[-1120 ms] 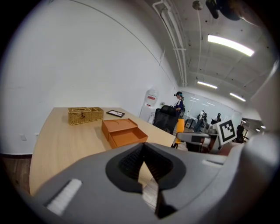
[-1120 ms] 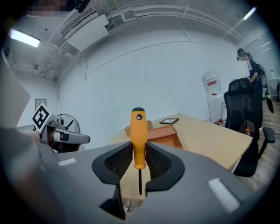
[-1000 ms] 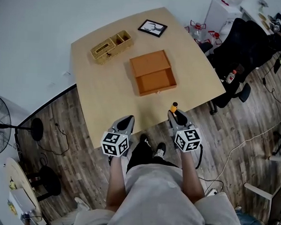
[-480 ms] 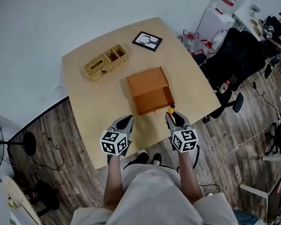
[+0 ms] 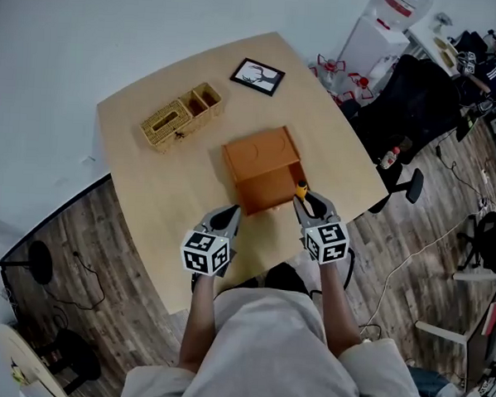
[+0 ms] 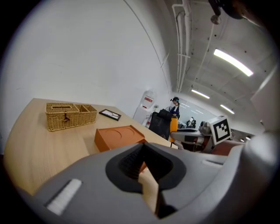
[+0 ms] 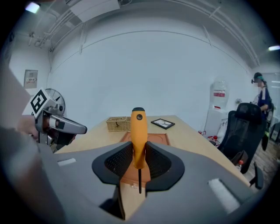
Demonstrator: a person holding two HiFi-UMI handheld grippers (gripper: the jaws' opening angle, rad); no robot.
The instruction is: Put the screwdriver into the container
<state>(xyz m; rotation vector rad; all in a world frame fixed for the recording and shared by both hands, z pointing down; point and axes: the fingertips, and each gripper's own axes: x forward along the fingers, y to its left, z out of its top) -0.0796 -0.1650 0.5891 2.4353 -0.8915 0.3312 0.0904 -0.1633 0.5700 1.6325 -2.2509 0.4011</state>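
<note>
Head view: person stands at near edge of a light wood table (image 5: 149, 188), 1 gripper per hand. Right gripper (image 5: 307, 202) holds a screwdriver (image 5: 301, 189); its orange handle shows just beside the near right corner of the orange box (image 5: 260, 176), so it's not in the box yet. Left gripper (image 5: 230, 212) sits over the tabletop, near the box's front left, apart from it. Further back: a wicker basket (image 5: 179, 115) w/ 2 compartments and a small picture frame (image 5: 258, 76), both well apart from the box. Office chair (image 5: 413, 94) and a water dispenser (image 5: 383, 25) stand off the table's right side.

Left gripper view: jaws together, tips meeting, nothing btwn them. Beyond them the box, then basket and frame. The right gripper's marker cube is at right, w/ the orange handle sticking up beside it.

Right gripper view: jaws clamped on the screwdriver's handle, 1 pad each side. Tool is upright, black cap on top, thin dark shaft pointing down toward the table in front of the box. Box lies straight ahead, basket and frame behind it. Left gripper is at far left. A person (image 7: 261, 94) stands at far right.
</note>
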